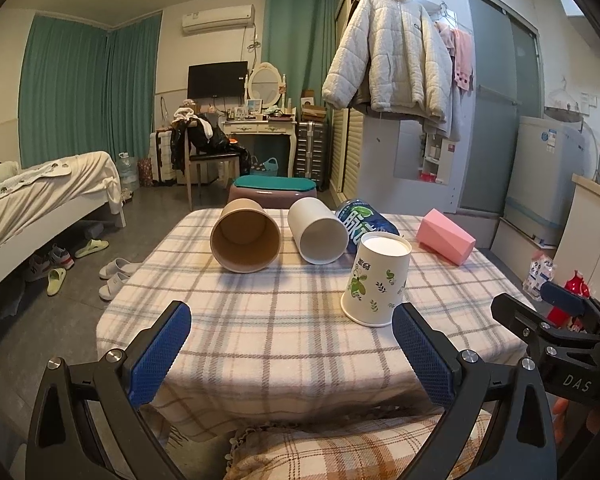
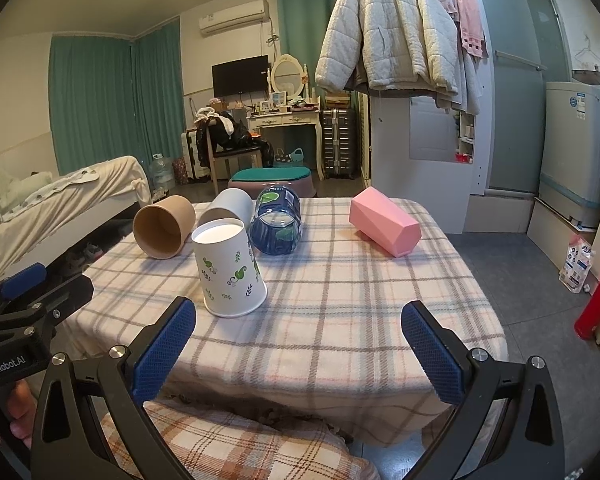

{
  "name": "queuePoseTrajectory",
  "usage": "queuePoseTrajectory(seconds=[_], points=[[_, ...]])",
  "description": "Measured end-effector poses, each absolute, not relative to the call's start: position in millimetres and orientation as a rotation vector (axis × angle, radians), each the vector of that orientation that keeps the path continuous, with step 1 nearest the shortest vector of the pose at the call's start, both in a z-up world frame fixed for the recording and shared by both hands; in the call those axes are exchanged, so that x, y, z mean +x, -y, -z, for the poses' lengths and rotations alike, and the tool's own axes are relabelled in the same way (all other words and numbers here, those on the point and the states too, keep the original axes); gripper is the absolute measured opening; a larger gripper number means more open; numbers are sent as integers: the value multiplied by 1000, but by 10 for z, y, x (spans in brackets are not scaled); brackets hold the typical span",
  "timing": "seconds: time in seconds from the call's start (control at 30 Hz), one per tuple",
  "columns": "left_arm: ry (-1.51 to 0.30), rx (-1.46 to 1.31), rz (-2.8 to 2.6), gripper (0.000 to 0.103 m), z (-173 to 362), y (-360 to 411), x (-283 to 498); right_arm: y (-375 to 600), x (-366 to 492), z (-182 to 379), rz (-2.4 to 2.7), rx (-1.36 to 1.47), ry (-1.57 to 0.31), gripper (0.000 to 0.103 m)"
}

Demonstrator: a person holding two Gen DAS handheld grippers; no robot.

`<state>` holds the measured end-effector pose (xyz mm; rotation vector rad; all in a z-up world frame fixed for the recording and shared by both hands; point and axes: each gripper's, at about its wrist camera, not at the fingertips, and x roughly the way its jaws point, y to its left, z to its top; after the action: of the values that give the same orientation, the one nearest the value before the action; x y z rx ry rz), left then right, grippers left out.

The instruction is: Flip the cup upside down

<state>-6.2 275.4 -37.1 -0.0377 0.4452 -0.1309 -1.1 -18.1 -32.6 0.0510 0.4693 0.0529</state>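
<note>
White paper printed with green leaves: the cup (image 1: 376,280) stands mouth-down, base up, on the near part of the checked cloth over your table (image 1: 260,340), so the flip looks finished for this one. Your left claw (image 1: 292,356) and right claw (image 2: 300,354) both hang wide open and empty at the table's near edge, clear of the cup. Behind it, a brown cup (image 1: 245,236), a plain white cup (image 1: 318,230), a glossy blue cup (image 2: 276,220) and a faceted pink cup (image 2: 384,222) lie on their sides, perhaps next.
</note>
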Motion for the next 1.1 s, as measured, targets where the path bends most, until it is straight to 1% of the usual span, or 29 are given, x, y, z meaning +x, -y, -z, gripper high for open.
queuePoseTrajectory(seconds=[1.1], points=[[-448, -32, 131, 103, 380, -2786, -57, 186, 43, 356, -54, 50, -481, 103]])
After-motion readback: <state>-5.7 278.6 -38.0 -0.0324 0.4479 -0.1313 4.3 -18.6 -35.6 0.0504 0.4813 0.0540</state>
